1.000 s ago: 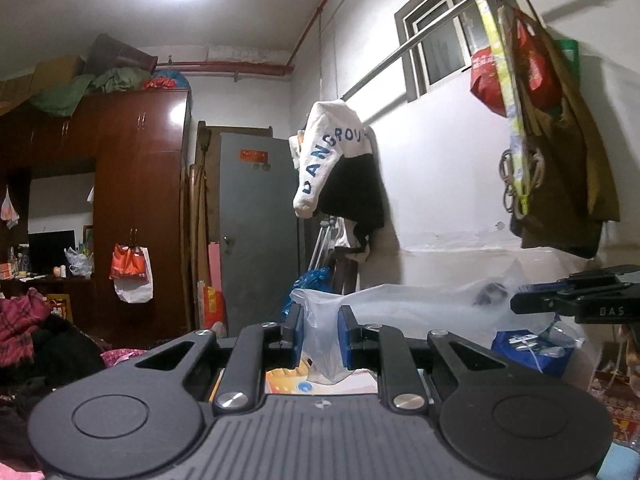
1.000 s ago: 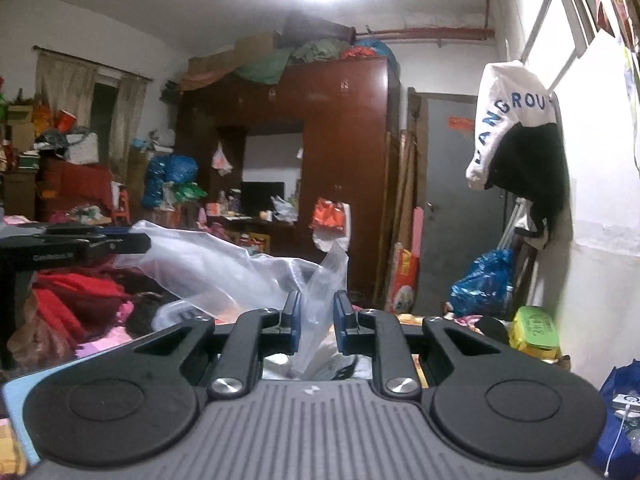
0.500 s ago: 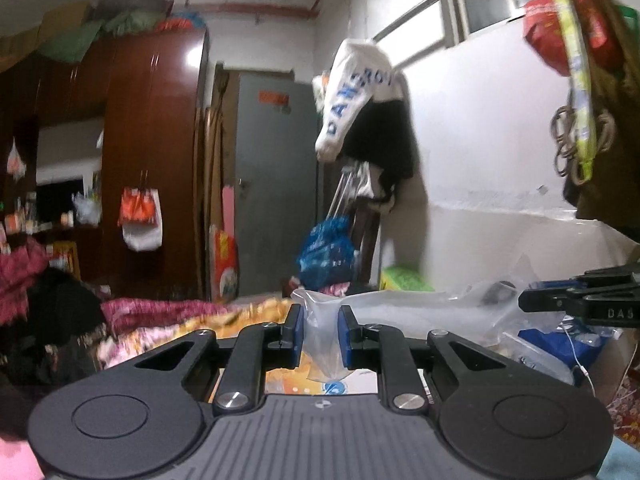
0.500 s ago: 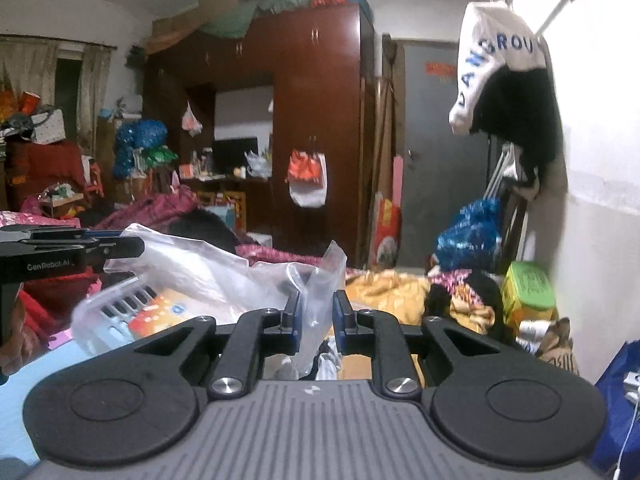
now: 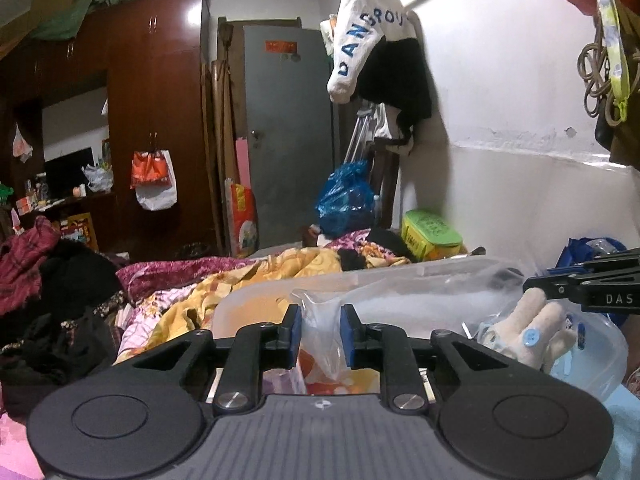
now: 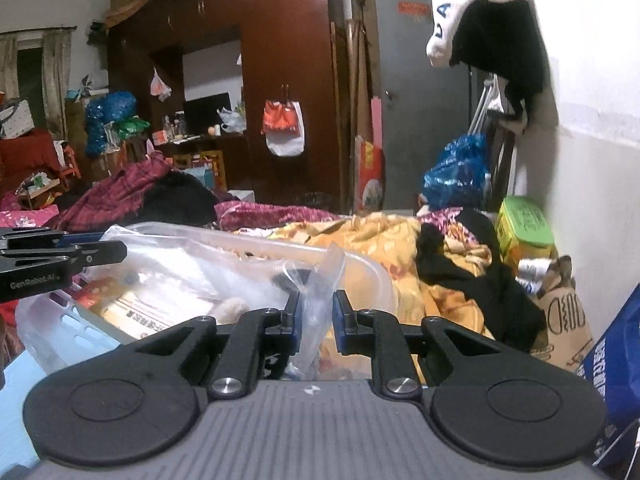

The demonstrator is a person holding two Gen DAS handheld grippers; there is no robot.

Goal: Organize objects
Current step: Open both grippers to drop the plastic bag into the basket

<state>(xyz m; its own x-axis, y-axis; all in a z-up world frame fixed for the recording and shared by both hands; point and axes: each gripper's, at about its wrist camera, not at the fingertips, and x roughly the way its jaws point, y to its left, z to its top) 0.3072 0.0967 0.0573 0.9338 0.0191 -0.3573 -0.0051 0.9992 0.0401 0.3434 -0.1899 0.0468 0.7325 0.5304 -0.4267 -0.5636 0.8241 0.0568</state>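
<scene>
Both grippers pinched the clear plastic bag (image 5: 320, 344); left gripper (image 5: 320, 334) and right gripper (image 6: 316, 322) stood narrowly parted on its rim, over the translucent bin (image 6: 372, 276); inside, a plush toy (image 5: 532, 328), perhaps booklets (image 6: 144, 312).

We note dark wooden wardrobe (image 5: 156, 100), grey door (image 5: 288, 136), blue plastic sack (image 5: 346, 196) beside door, green box (image 5: 430, 234) near wall.

We hold left gripper (image 5: 320, 334) and right gripper (image 6: 316, 320) level, side by side, jaws narrowly parted around thin plastic film.
</scene>
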